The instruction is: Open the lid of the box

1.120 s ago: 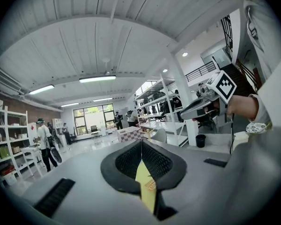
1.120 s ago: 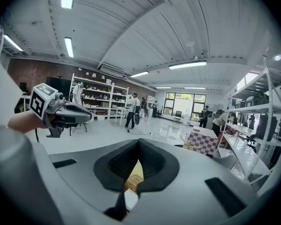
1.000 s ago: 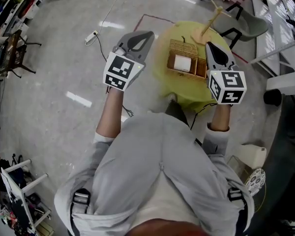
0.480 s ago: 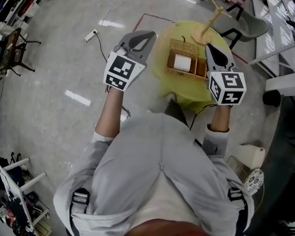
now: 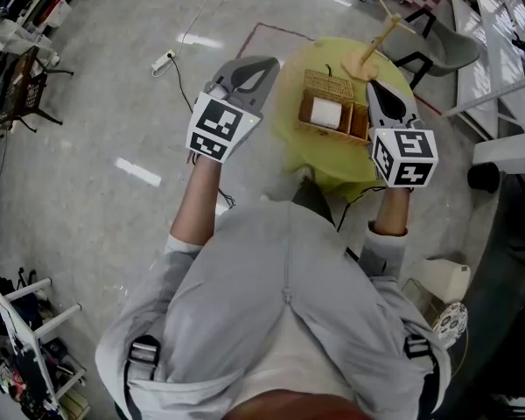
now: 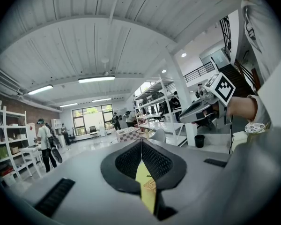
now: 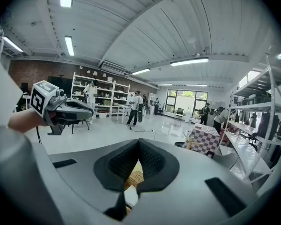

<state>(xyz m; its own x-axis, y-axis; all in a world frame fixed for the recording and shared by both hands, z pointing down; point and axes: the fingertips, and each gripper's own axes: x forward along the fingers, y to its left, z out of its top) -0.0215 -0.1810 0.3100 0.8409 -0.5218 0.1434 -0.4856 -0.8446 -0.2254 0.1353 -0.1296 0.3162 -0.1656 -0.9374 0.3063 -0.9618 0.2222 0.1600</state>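
A wicker box (image 5: 331, 105) stands on a small round table with a yellow cloth (image 5: 302, 147). Its woven lid (image 5: 326, 84) lies back at the far side, and a white thing (image 5: 325, 112) shows inside. My left gripper (image 5: 261, 61) hangs shut and empty to the left of the table's edge. My right gripper (image 5: 374, 82) is shut and empty just right of the box. In the left gripper view the jaws (image 6: 141, 142) meet, with the box (image 6: 150, 185) below them. In the right gripper view the jaws (image 7: 138, 142) meet above the box (image 7: 135, 177).
A wooden stand (image 5: 372, 46) leans at the table's far edge. A grey chair (image 5: 446, 46) and a white frame (image 5: 499, 94) stand to the right. A white power strip and cable (image 5: 162, 62) lie on the floor at left. People stand by distant shelves (image 7: 136, 108).
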